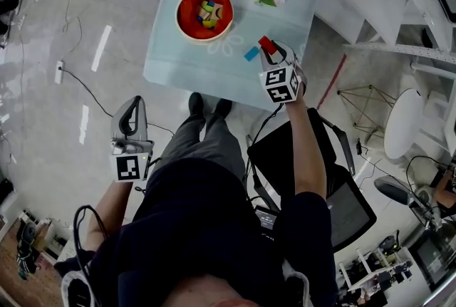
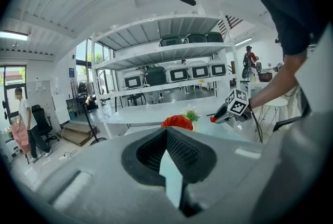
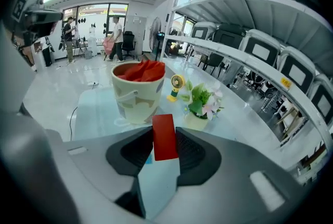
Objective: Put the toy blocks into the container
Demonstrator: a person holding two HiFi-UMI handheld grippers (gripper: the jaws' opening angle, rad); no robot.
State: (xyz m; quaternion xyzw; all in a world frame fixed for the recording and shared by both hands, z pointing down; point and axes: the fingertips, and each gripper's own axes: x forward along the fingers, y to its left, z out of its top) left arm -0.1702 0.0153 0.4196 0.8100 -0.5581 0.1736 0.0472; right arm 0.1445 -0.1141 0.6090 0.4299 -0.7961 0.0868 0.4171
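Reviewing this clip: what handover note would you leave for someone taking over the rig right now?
The right gripper is shut on the red block, over the table, short of the container.
The left gripper is shut, empty, down beside the person, off the table.
Done: several blocks lie in the container.
Left: drop the red block in, then the blue block lying on the table.

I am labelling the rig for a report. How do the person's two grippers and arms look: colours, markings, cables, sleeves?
The left gripper and the right gripper have grey plastic bodies with dark ribbed pads. Each carries a white cube with black square markers. A black cable loops by the left arm. The person wears a dark top whose sleeves leave the forearms bare.
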